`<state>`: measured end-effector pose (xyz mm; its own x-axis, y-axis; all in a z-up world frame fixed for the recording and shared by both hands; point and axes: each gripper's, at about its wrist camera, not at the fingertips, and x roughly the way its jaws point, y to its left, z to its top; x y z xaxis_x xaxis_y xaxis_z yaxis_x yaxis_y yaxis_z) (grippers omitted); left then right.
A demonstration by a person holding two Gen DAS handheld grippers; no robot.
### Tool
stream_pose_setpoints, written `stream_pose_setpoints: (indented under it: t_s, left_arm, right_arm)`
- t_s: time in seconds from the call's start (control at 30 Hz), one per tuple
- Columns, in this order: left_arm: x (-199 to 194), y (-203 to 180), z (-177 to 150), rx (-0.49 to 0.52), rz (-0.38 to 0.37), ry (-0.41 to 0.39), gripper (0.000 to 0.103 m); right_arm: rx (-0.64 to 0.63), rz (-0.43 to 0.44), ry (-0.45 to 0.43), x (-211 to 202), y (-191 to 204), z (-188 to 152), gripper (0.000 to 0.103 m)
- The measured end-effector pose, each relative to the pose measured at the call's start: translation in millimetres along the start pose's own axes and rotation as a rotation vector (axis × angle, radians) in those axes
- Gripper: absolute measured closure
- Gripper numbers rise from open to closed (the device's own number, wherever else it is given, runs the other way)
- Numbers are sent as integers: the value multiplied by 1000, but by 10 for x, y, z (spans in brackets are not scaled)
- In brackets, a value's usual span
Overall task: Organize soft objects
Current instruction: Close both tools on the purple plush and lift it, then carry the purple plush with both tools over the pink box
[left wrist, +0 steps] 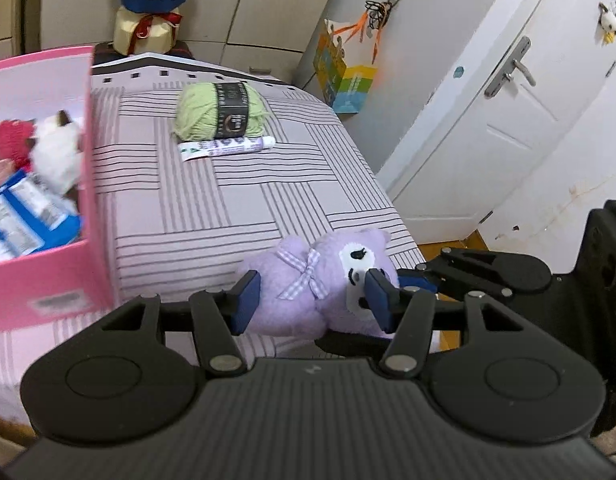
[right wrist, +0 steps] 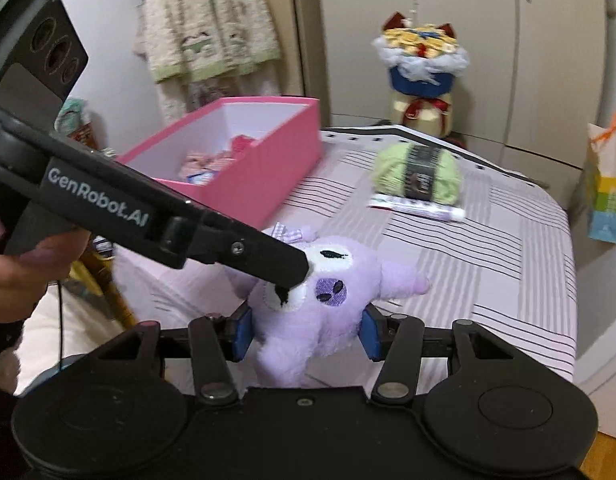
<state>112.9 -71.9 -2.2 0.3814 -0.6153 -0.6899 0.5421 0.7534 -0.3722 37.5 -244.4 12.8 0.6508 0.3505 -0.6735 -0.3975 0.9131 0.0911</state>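
Purple plush toy [left wrist: 308, 284] in both hand-held grippers

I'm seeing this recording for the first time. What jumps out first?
A purple plush toy held between both grippers, the left gripper on its body and face, the right gripper on its head, above the near edge of the striped bed. To the left stands an open pink box holding soft toys; farther back lie a green yarn skein and a tube.

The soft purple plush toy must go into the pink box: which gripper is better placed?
Probably left. Both the left gripper and right gripper clamp the purple plush toy; the pink box lies on the left gripper's side.
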Motion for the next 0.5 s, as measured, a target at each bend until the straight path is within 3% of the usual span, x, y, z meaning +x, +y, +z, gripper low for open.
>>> stream_pose_setpoints:
  t_s: [0.3, 0.5]
  left_arm:
    - [-571, 100, -70, 8, 71, -47, 48]
    - [-795, 247, -84, -4, 121, -97, 48]
  right_arm:
    - [-80, 81, 12, -8, 362, 323, 45]
    - [-158, 84, -9, 81, 586, 495, 45]
